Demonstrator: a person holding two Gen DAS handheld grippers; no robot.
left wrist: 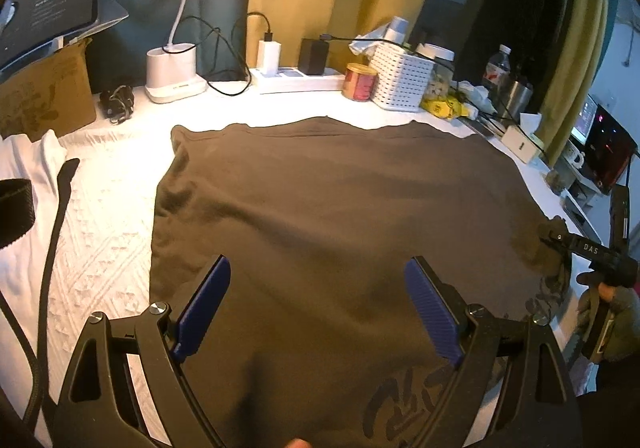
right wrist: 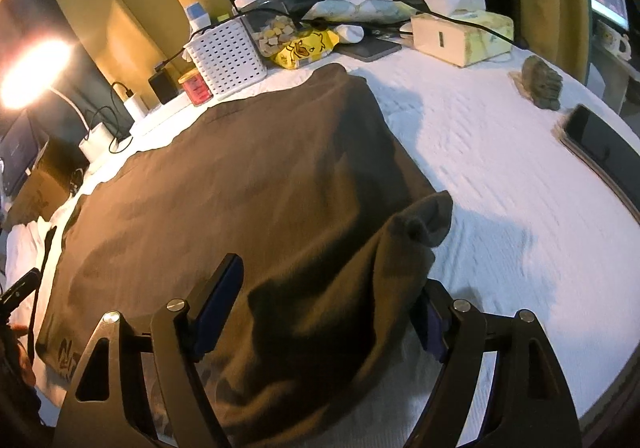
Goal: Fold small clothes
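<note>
A brown shirt [left wrist: 320,188] lies spread flat on the white textured cover [left wrist: 108,216], with a dark print [left wrist: 404,404] at its near edge. My left gripper [left wrist: 317,262] hovers over the shirt's near part, open, with nothing between its blue pads [left wrist: 204,308]. In the right wrist view the shirt's [right wrist: 240,176] right side is bunched up into a raised fold, and a sleeve end [right wrist: 430,216] sticks out. My right gripper [right wrist: 330,276] stands wide around that fold; cloth drapes over its right finger and hides the tip. In the left wrist view the right gripper [left wrist: 576,248] is at the shirt's right edge.
Along the back stand a lamp base [left wrist: 172,76], power strip [left wrist: 296,80], red can [left wrist: 360,82], white basket [left wrist: 402,78] and tissue box [right wrist: 460,36]. White folded cloth [left wrist: 24,176] and a black cable [left wrist: 60,208] lie left. A dark tablet [right wrist: 600,148] lies right.
</note>
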